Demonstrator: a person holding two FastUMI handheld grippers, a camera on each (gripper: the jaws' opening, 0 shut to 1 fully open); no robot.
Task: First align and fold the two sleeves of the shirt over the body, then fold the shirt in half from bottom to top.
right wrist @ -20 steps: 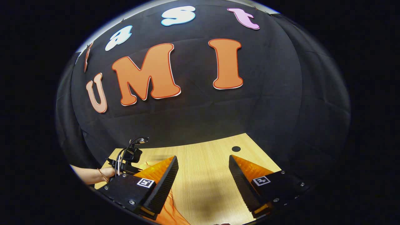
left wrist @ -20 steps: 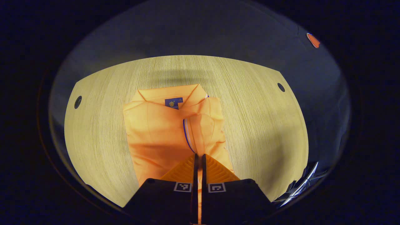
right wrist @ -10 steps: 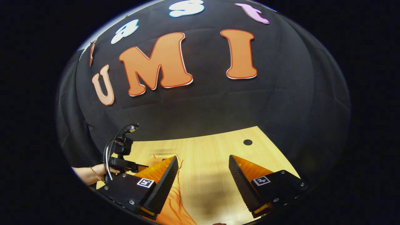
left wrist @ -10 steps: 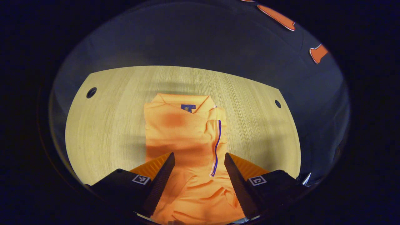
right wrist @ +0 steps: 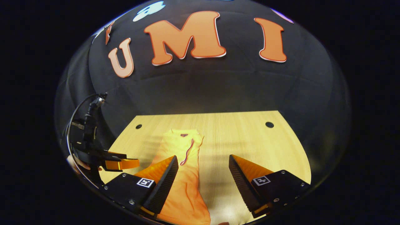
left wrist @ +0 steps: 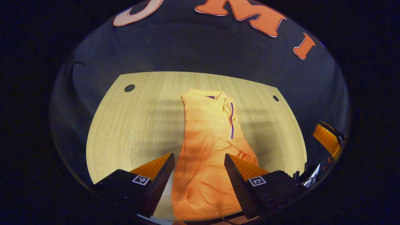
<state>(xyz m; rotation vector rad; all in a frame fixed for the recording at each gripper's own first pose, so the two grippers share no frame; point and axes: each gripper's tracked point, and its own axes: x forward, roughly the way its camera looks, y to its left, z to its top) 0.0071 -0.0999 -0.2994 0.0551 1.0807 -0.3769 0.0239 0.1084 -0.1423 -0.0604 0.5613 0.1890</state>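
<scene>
An orange polo shirt [left wrist: 207, 134] lies lengthwise on the wooden table [left wrist: 137, 125], collar at the far end. Both sleeves are folded over the body, and a blue-and-white trimmed cuff edge [left wrist: 231, 120] lies on top. My left gripper [left wrist: 198, 155] hovers open above the shirt's near half, holding nothing. In the right gripper view the shirt [right wrist: 181, 145] runs under the left finger. My right gripper [right wrist: 203, 157] is open and holds nothing, over bare wood just right of the shirt. The left gripper [right wrist: 120, 163] shows at the left with a hand [right wrist: 73, 162] behind it.
Two round holes [left wrist: 129, 88] [left wrist: 275, 98] sit near the table's far corners. The black cloth wall rises right behind the far edge. Part of the right gripper [left wrist: 326, 139] shows at the right edge of the left gripper view. Bare wood lies on both sides of the shirt.
My left gripper was shut on the sleeve; it has opened, let the sleeve drop onto the body, and drawn back. The right gripper has also pulled back, staying open.
</scene>
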